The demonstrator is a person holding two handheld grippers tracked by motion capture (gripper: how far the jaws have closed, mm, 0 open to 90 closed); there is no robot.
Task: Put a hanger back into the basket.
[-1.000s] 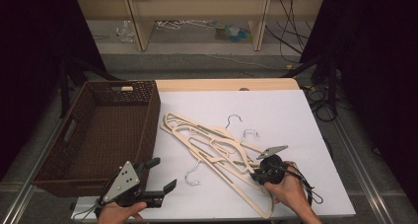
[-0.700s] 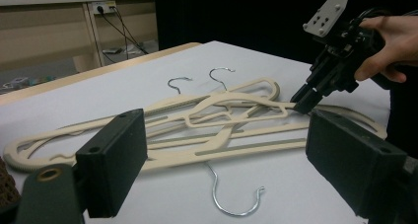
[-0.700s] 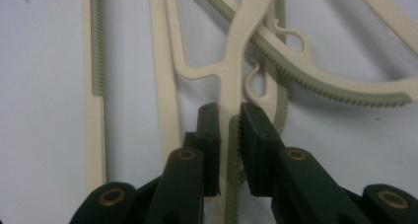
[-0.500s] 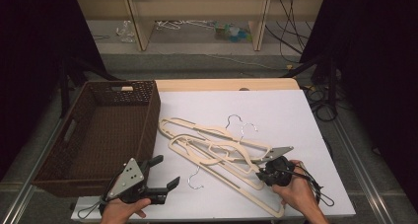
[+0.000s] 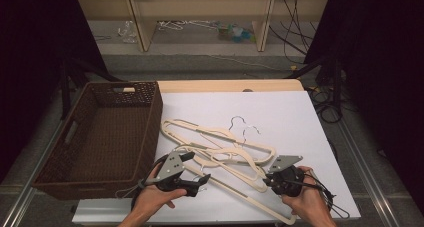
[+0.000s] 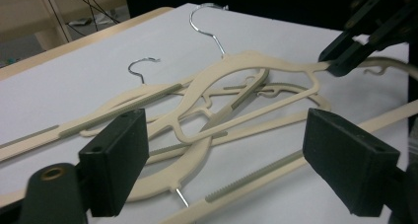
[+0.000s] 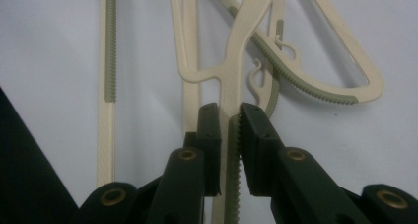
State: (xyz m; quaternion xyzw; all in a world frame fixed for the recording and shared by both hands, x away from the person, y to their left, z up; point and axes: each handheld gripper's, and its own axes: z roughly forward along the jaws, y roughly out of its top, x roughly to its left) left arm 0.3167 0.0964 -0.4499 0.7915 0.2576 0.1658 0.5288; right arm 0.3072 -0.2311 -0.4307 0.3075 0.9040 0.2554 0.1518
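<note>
Several cream plastic hangers (image 5: 220, 149) with wire hooks lie tangled on the white table (image 5: 290, 117). My right gripper (image 5: 266, 179) is at the pile's near right end, shut on the end of one hanger's arm. In the right gripper view its jaws (image 7: 230, 120) pinch the cream bar with the grey notched strip (image 7: 231, 150). My left gripper (image 5: 199, 167) hovers at the pile's near left side. Its pads (image 6: 118, 155) stand wide apart with nothing between them, facing the hangers (image 6: 231, 86). The left gripper view also shows the right gripper (image 6: 340, 56) clamping a hanger tip.
A dark brown wicker basket (image 5: 65, 157) sits at the table's left edge, close to my left hand. Bare white tabletop lies beyond and to the right of the hangers. Wooden shelves (image 5: 200, 17) stand behind the table, and cables (image 5: 325, 102) trail at the right.
My left gripper has moved right, from in front of the basket to the hangers' near side. The right gripper has shifted slightly, taking the held hanger with it.
</note>
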